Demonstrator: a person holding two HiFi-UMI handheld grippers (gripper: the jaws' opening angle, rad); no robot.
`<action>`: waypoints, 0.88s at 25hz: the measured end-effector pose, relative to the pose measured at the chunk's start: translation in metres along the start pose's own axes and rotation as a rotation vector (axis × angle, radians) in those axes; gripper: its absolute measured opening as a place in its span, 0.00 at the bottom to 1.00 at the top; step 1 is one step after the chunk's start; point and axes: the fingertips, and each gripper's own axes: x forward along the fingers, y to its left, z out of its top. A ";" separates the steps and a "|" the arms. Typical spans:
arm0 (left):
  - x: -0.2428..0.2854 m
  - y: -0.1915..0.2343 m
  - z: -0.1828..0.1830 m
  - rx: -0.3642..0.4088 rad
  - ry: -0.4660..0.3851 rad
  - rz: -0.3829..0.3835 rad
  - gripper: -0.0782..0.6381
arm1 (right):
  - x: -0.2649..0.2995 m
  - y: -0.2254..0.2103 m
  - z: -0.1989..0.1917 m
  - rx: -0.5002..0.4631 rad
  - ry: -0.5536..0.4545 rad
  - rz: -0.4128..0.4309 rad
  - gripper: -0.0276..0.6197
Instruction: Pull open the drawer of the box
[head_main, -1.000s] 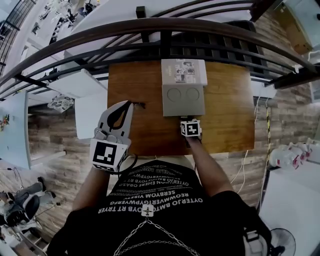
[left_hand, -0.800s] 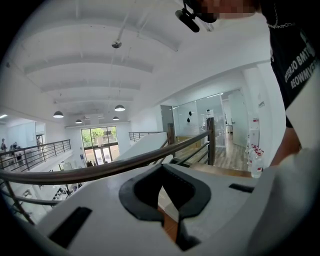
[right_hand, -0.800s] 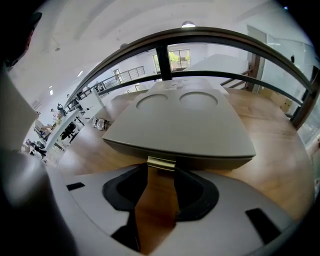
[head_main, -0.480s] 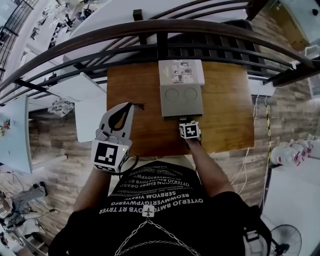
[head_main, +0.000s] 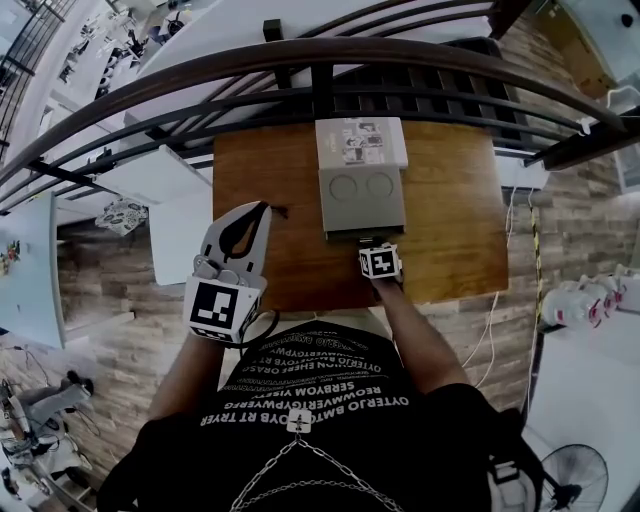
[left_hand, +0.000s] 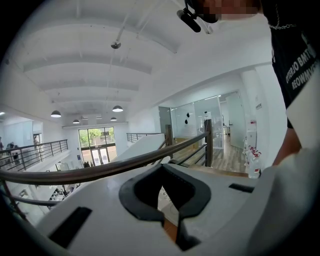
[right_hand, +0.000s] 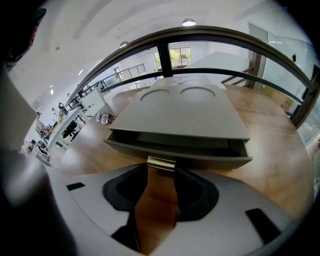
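Hardly anything has moved over the last second; both grippers keep their places, and only the head view has slid, so the box (head_main: 361, 175) now shows a shade further toward 9 o'clock in the picture; the grey box stands on the wooden table (head_main: 455, 225) at the table's 12 o'clock edge, close under the dark railing (head_main: 300, 55); its top bears two round recesses (head_main: 363, 186) on the near half and a printed sheet (head_main: 362, 142) on the far half.

At the box's 6 o'clock face the drawer (right_hand: 175, 146) stands a little way out, a dark slot showing between its front and the lid above (only a narrow opening, the inside in shadow); a small brass handle (right_hand: 161, 163) sticks out from the middle of the drawer front toward 6 o'clock.

Right gripper (head_main: 372, 243) sits just at 6 o'clock of the box, pointing steeply down; its fingers stand a handle's width apart and close on the two sides of the brass handle at their very tips; bare table shows in the gap behind.

Left gripper (head_main: 262, 207) hangs at about 8 o'clock of the box, well apart from it, over the table's 9 o'clock edge; its fingertips are together with nothing between them.
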 end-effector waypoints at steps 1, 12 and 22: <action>0.000 -0.001 0.000 0.000 -0.001 0.000 0.11 | -0.001 0.000 -0.001 0.000 0.002 0.001 0.30; -0.005 -0.006 0.002 -0.010 -0.014 -0.007 0.11 | -0.010 0.004 -0.021 0.014 0.024 0.012 0.30; -0.011 -0.009 0.001 -0.013 -0.022 -0.041 0.11 | -0.020 0.016 -0.044 0.017 0.032 0.005 0.30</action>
